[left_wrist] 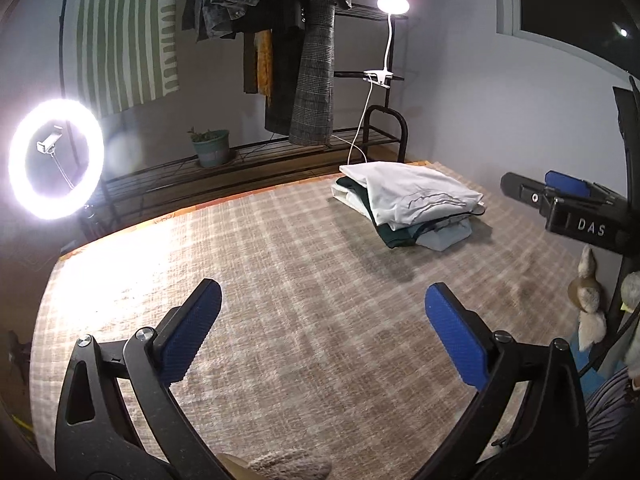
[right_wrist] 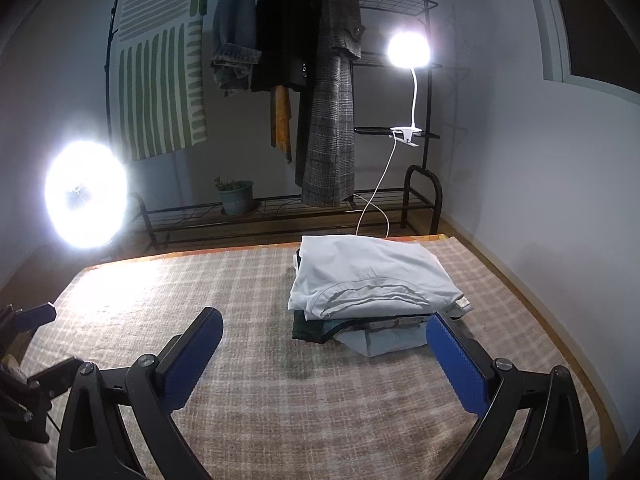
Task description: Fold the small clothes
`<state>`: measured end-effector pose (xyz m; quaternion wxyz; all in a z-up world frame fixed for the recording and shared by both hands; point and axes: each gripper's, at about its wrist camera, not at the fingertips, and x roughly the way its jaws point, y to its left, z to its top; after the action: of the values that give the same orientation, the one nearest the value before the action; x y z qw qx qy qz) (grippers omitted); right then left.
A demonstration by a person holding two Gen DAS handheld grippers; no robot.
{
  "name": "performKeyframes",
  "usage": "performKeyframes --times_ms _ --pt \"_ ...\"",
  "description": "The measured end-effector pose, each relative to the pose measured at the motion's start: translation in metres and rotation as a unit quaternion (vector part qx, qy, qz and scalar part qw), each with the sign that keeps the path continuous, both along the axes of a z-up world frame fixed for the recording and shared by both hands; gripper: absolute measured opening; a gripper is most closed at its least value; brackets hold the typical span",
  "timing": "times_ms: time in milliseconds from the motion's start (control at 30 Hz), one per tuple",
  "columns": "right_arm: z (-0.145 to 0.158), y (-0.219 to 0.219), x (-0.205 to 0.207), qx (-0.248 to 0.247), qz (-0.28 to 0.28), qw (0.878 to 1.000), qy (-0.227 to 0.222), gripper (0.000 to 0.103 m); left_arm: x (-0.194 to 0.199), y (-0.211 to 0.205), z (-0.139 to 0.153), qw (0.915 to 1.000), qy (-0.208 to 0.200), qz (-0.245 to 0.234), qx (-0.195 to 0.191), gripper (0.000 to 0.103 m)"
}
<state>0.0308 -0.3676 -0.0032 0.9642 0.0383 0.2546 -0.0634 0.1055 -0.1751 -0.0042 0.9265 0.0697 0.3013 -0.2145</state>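
A stack of folded clothes point(left_wrist: 412, 204) lies on the plaid blanket point(left_wrist: 280, 280) at the far right, with a white garment on top and dark green and pale blue pieces under it. It also shows in the right wrist view point(right_wrist: 372, 284), just ahead of my right gripper. My left gripper point(left_wrist: 324, 304) is open and empty over bare blanket, well short of the stack. My right gripper point(right_wrist: 324, 330) is open and empty, its right pad point(right_wrist: 456, 360) close to the stack's near corner. The right gripper also shows at the right edge of the left wrist view point(left_wrist: 568, 192).
A ring light point(left_wrist: 56, 160) stands at the left edge. A clothes rack point(left_wrist: 312, 60) with hanging coats, a clip lamp point(left_wrist: 392, 4) and a potted plant point(left_wrist: 212, 148) stand behind the blanket. Soft toys point(left_wrist: 588, 300) hang at the right.
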Motion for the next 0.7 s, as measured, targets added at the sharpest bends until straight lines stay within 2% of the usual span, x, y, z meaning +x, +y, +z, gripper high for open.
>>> performKeyframes --times_ms 200,700 --pt "-0.006 -0.004 0.005 0.011 -0.013 1.0 -0.003 0.103 0.002 0.001 -0.007 0.9998 0.018 -0.005 -0.003 0.103" --pt "-0.011 0.01 0.014 0.005 -0.01 1.0 -0.001 0.103 0.0 0.008 -0.009 0.9998 0.018 -0.003 0.002 0.103"
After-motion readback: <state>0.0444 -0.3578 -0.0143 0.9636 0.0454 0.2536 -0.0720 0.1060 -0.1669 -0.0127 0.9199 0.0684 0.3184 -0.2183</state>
